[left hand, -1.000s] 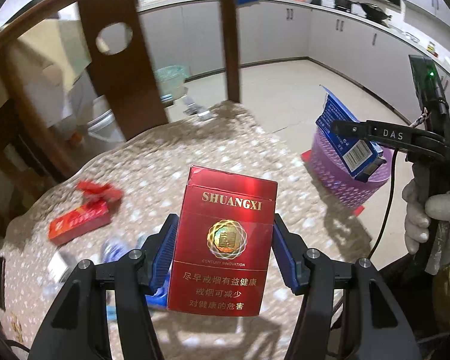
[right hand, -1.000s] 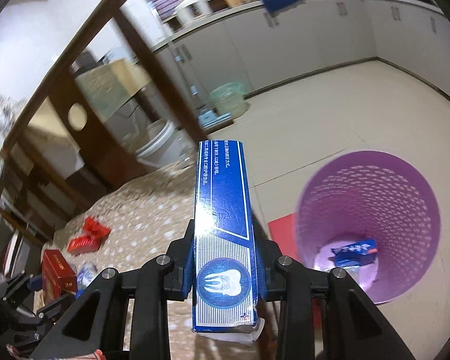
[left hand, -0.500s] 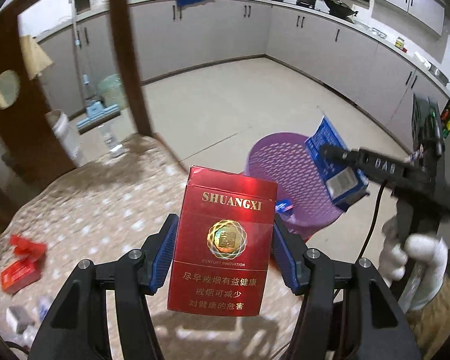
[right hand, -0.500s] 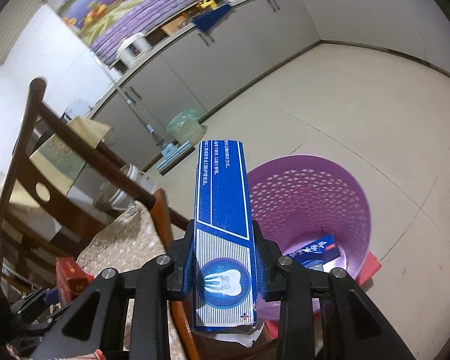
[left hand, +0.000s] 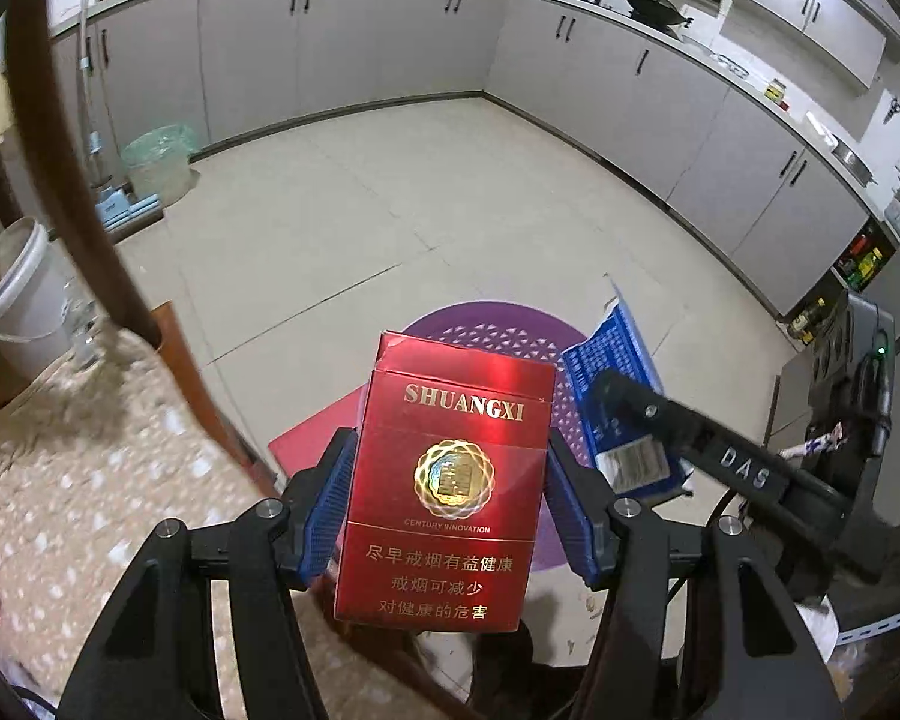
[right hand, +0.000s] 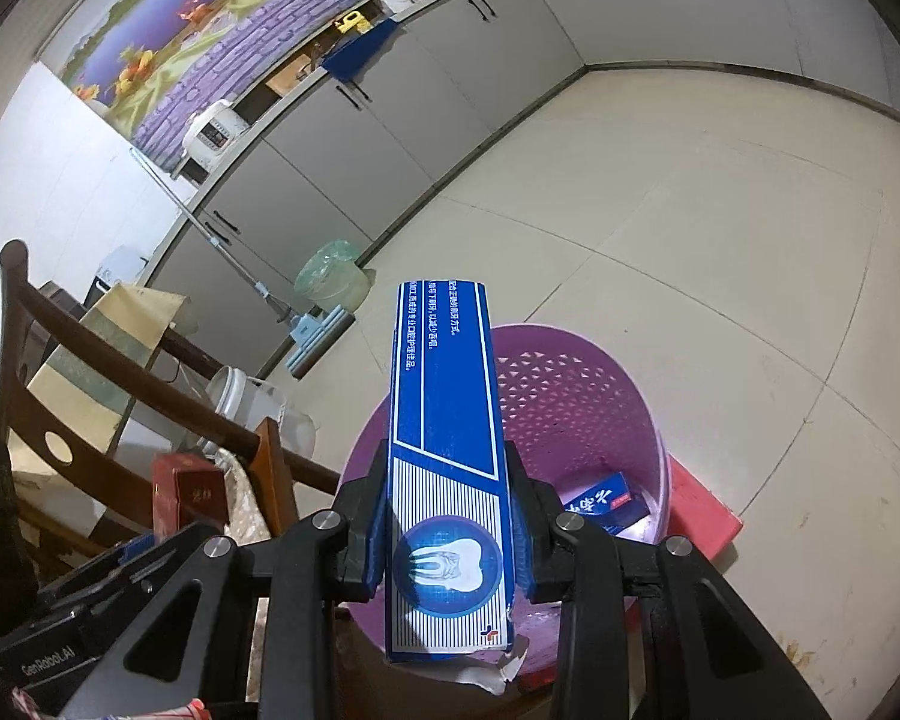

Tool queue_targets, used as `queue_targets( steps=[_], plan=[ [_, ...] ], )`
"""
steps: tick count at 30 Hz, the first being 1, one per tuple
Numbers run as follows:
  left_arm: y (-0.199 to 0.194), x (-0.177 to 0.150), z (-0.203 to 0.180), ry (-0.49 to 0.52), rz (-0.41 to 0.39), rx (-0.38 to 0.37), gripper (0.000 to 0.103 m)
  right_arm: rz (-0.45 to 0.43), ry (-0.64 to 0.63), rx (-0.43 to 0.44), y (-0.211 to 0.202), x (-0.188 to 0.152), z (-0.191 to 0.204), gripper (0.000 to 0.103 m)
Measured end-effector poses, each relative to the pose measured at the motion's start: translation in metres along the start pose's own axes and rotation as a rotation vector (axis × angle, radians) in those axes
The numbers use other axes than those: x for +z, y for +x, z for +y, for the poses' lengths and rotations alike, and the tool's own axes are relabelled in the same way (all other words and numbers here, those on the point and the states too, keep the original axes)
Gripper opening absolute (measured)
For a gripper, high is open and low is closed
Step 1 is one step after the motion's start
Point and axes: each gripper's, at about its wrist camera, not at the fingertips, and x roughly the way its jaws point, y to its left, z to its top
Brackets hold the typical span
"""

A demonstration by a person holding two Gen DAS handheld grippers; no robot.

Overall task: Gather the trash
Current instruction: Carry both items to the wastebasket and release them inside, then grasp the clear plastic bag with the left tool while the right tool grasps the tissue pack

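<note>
My left gripper [left hand: 450, 510] is shut on a red Shuangxi cigarette box [left hand: 450, 480], held upright in front of the purple mesh basket [left hand: 498, 330] on the floor. My right gripper [right hand: 447, 528] is shut on a long blue toothpaste box [right hand: 444, 420], held over the near rim of the same basket [right hand: 600, 396]. A blue box [right hand: 603, 501] lies inside the basket. In the left wrist view the right gripper [left hand: 624, 420] shows at right with the toothpaste box [left hand: 612, 360]. The red cigarette box [right hand: 189, 495] shows at left in the right wrist view.
The patterned tablecloth [left hand: 78, 480] and a wooden chair back [left hand: 72, 180] are at left. A red mat [right hand: 702, 516] lies under the basket. A white bucket [left hand: 18, 294], a green bin [right hand: 330, 276] and a mop [right hand: 234, 264] stand on the tiled floor by grey cabinets.
Both grippers have swung away from the table toward the purple basket, each keeping its box. The basket is now directly ahead and closer in both views.
</note>
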Motion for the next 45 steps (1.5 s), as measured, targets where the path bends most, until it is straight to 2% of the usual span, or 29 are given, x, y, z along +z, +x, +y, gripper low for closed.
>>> queue_targets(
  steps=[5, 9, 15, 18, 32, 40, 45],
  plan=[
    [0.011, 0.008, -0.008, 0.013, -0.006, -0.003, 0.060, -0.004, 0.021, -0.021, 0.004, 0.002, -0.001, 0.037],
    [0.012, 0.008, -0.008, 0.006, -0.008, 0.000, 0.064, -0.007, 0.025, -0.034, 0.006, 0.004, 0.000, 0.048],
    [-0.004, -0.008, 0.002, -0.010, -0.011, 0.015, 0.067, -0.007, 0.013, -0.041, 0.007, 0.003, 0.003, 0.049],
    [-0.015, -0.020, 0.004, -0.010, -0.014, 0.047, 0.068, -0.004, -0.008, -0.042, 0.008, 0.002, 0.009, 0.050],
    [-0.091, -0.097, 0.040, -0.082, -0.038, 0.179, 0.071, 0.025, -0.164, -0.057, 0.020, -0.030, 0.061, 0.060],
    [-0.144, -0.151, 0.086, -0.162, -0.052, 0.301, 0.071, 0.051, -0.314, -0.046, 0.031, -0.063, 0.111, 0.065],
    [-0.188, -0.190, 0.132, -0.256, -0.069, 0.404, 0.071, 0.070, -0.402, -0.038, 0.040, -0.085, 0.140, 0.065]
  ],
)
